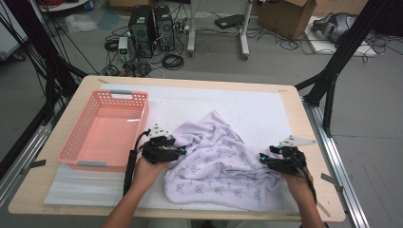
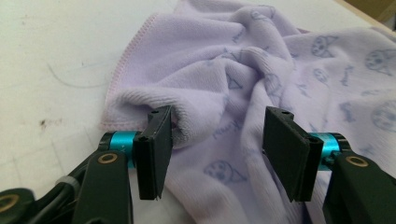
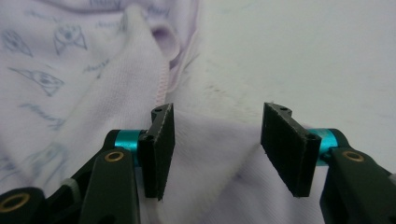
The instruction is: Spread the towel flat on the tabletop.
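High view: fixed cam above the person's side, looks fwd and down over the whole light wooden table (image 1: 290, 102), floor w/ cables beyond. Left gripper view: cam rides low on the left gripper (image 2: 217, 154), v. close, faces along its black jaws onto the crumpled lilac printed towel (image 2: 280, 70). Right gripper view: same setup on the right gripper (image 3: 217, 149), close over towel edge and white mat (image 3: 303, 51). All three share the towel.

This looks like a lab: two computer towers (image 1: 151, 26) sit on the grey floor (image 1: 266, 61), with tangled cables (image 1: 171, 61) and cardboard boxes (image 1: 290, 16) around.
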Action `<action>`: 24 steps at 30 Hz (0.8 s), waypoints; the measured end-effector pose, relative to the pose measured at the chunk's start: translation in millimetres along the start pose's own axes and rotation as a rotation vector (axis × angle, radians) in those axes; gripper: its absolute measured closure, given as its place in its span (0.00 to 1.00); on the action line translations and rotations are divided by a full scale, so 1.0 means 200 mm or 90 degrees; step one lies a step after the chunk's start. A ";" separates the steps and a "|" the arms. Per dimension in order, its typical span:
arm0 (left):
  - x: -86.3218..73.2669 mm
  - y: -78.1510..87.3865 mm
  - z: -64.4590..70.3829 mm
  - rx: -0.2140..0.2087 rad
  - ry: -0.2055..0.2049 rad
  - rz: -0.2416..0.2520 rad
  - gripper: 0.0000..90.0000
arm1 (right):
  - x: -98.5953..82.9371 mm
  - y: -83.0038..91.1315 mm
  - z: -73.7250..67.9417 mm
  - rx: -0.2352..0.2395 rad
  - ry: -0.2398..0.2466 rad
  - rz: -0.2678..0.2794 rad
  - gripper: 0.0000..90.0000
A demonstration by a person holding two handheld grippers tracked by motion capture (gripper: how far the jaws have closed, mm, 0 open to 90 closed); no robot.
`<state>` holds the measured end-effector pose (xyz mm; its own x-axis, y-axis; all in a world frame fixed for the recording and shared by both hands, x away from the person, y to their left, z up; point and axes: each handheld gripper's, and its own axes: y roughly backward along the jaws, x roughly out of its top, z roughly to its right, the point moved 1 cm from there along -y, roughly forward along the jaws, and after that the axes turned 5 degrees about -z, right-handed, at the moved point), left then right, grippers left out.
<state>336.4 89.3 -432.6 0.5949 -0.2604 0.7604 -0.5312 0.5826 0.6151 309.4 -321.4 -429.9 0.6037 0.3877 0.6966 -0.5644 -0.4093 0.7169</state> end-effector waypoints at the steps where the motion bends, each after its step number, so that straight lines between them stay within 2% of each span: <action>1: 0.01 -0.02 0.00 0.004 0.000 -0.009 0.47 | 0.00 -0.05 -0.01 0.009 0.001 -0.013 0.50; 3: 0.02 -0.05 -0.01 0.017 0.000 -0.019 0.45 | -0.01 -0.13 -0.03 0.017 0.009 -0.053 0.54; 4: 0.02 -0.07 -0.02 0.018 0.000 -0.020 0.45 | -0.01 -0.13 -0.04 0.010 0.019 -0.041 0.64; 5: 0.02 -0.08 -0.02 0.020 0.003 -0.020 0.45 | -0.02 -0.11 -0.05 0.020 0.020 -0.042 0.73; 6: 0.02 -0.09 -0.02 0.021 0.001 -0.023 0.45 | -0.03 -0.10 -0.05 0.020 0.033 -0.046 0.87; 7: 0.01 -0.09 -0.02 0.024 -0.001 -0.026 0.45 | -0.04 -0.07 -0.06 0.018 0.051 -0.050 0.89; 8: 0.01 -0.10 -0.02 0.024 -0.001 -0.027 0.45 | -0.05 -0.05 -0.06 0.022 0.054 -0.054 0.91; 10: 0.01 -0.10 -0.02 0.024 -0.005 -0.026 0.45 | -0.08 0.00 -0.08 0.011 0.072 -0.069 0.92; 13: 0.01 -0.10 -0.03 0.019 -0.003 -0.021 0.45 | -0.14 0.09 -0.08 0.016 0.071 -0.086 0.93; 14: 0.01 -0.10 -0.03 0.019 -0.002 -0.018 0.45 | -0.15 0.12 -0.08 0.030 0.070 -0.094 0.92; 15: 0.01 -0.10 -0.03 0.021 -0.001 -0.017 0.45 | -0.16 0.14 -0.09 0.050 0.078 -0.101 0.90; 16: 0.01 -0.11 -0.04 0.020 0.000 -0.017 0.45 | -0.16 0.16 -0.09 0.056 0.093 -0.102 0.85; 17: 0.01 -0.11 -0.04 0.020 0.002 -0.018 0.45 | -0.15 0.16 -0.08 0.048 0.098 -0.091 0.72; 18: 0.01 -0.12 -0.03 0.019 0.007 -0.016 0.45 | -0.12 0.16 -0.07 0.040 0.087 -0.073 0.63; 19: 0.01 -0.12 -0.03 0.019 0.009 -0.016 0.45 | -0.08 0.15 -0.05 0.040 0.069 -0.051 0.60; 20: 0.01 -0.12 -0.03 0.019 0.008 -0.016 0.45 | -0.04 0.14 -0.04 0.043 0.064 -0.028 0.59; 22: 0.01 -0.12 -0.03 0.017 0.004 -0.013 0.46 | 0.06 0.09 -0.03 0.048 0.067 0.008 0.56; 24: 0.01 -0.11 -0.03 0.016 0.009 -0.009 0.46 | 0.16 0.00 -0.01 0.055 0.064 0.025 0.54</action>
<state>353.9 80.5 -445.9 0.6103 -0.2574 0.7492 -0.5381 0.5593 0.6305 327.2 -307.2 -408.2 0.5202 0.4482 0.7269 -0.5337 -0.4938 0.6865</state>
